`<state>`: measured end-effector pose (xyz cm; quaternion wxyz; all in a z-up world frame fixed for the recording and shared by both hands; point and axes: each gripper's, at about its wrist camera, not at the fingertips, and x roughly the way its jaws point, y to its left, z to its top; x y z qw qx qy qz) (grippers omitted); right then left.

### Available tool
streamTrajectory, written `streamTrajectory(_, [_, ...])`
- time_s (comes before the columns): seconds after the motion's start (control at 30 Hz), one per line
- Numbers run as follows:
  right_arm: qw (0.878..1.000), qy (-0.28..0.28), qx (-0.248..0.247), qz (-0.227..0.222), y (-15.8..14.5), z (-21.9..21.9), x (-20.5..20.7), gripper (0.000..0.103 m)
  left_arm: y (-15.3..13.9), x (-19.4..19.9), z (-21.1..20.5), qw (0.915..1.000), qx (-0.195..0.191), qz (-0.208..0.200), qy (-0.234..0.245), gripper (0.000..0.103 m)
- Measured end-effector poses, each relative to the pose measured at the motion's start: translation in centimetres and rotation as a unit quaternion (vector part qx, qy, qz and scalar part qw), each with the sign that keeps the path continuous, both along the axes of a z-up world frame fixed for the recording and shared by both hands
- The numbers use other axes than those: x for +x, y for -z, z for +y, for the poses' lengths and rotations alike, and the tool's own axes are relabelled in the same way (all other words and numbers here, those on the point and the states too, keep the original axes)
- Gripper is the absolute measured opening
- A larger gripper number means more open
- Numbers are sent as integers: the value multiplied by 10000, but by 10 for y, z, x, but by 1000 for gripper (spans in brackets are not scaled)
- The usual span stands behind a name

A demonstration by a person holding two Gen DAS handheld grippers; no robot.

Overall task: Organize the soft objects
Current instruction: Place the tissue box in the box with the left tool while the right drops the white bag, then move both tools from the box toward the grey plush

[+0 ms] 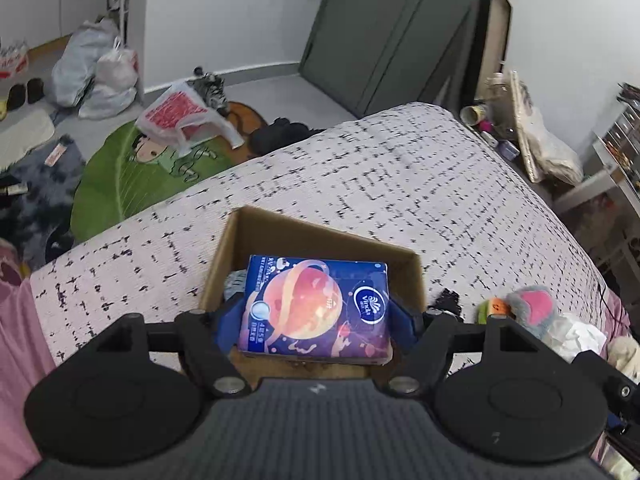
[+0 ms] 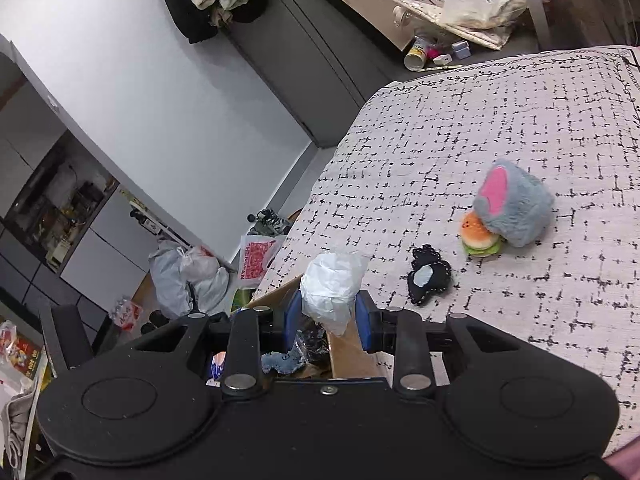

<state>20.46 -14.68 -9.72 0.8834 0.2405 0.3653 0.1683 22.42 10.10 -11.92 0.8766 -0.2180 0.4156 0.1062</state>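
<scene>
Firmly pinched between the blue pads of the left gripper (image 1: 316, 316) is a blue tissue pack (image 1: 314, 306) printed with an orange planet and a white oval logo, one pad pressed against each of its short sides. It hangs over the open top of a cardboard box (image 1: 256, 232), which stands on a bed cover (image 1: 400, 168) patterned in white with black dashes. Some bluish fabric shows inside the box, just left of the pack.

Over on the other side, the right gripper (image 2: 328, 316) squeezes a crumpled white plastic bag (image 2: 332, 284) between its own blue pads, above the same box's edge (image 2: 348, 356). Below the bag, a denim-blue scrap (image 2: 280, 362) and something dark and glossy lie in the box, though the gripper body hides most of the interior, so what they are is hard to say.

Farther out on the cover, seen from the right wrist, a small black plush (image 2: 428, 276) with a pale patch lies just beside the box. Beyond it sits a burger-shaped toy (image 2: 478, 234), touching a grey fluffy plush (image 2: 516, 208) with a pink ear.

Past the bed edge, on the floor, a green leaf-shaped rug (image 1: 128, 176) carries a red-and-white plastic bag (image 1: 176, 116), with more white bags (image 1: 96, 72) against the wall.
</scene>
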Motion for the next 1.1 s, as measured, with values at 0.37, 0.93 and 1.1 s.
streamTrajectory(0.37, [9995,-241,-90,184,8,39,15,29,11,7,24,9988,-419,210,-126,78])
streamTrajectory(0.93, [9956,-727,-454,368,22,62,18,69,13,8,25,9985,-482,197,-180,79])
streamTrajectory(1.1, [9963,-516,-543,419,20,35,23,70,10,10,15,9993,-282,159,-159,83])
